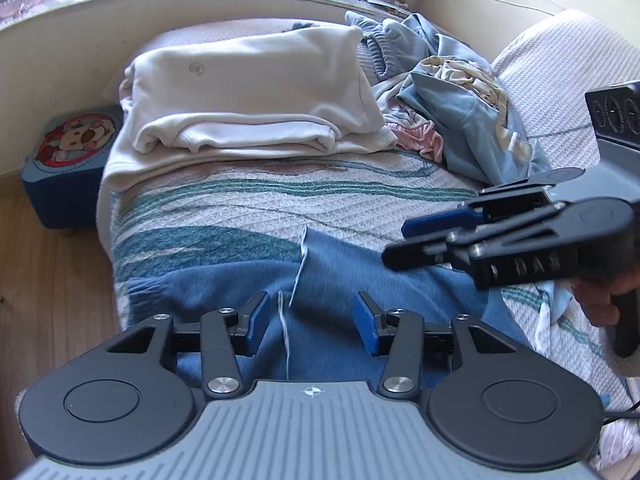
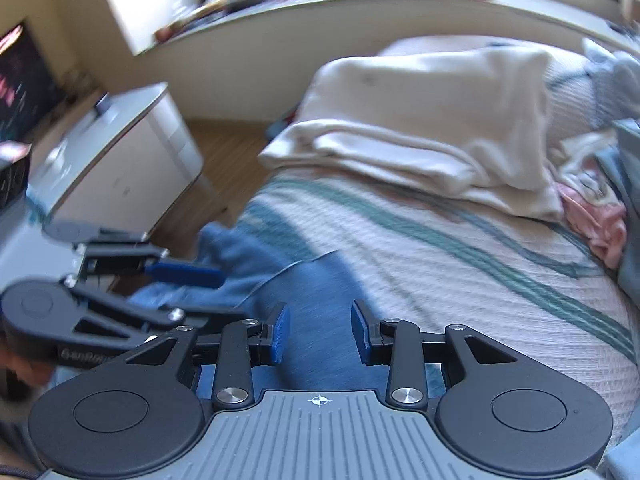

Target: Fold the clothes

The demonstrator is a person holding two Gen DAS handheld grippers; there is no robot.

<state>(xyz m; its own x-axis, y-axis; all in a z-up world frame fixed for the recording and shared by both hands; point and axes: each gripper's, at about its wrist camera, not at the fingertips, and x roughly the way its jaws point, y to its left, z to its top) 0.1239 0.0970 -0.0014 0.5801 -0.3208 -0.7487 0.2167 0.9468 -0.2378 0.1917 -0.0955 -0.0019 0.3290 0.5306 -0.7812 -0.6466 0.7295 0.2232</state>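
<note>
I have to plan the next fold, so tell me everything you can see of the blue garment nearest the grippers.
The blue garment looks like soft, thick fleece or knit, mid blue, with a white drawstring trailing down its middle. It lies spread, mostly flat with mild wrinkles, on the striped bedspread at the bed's near edge, one end drooping toward the floor side. Both grippers are over it with jaws apart; whether the pads touch the cloth cannot be told. Its full outline is hidden by the grippers.
</note>
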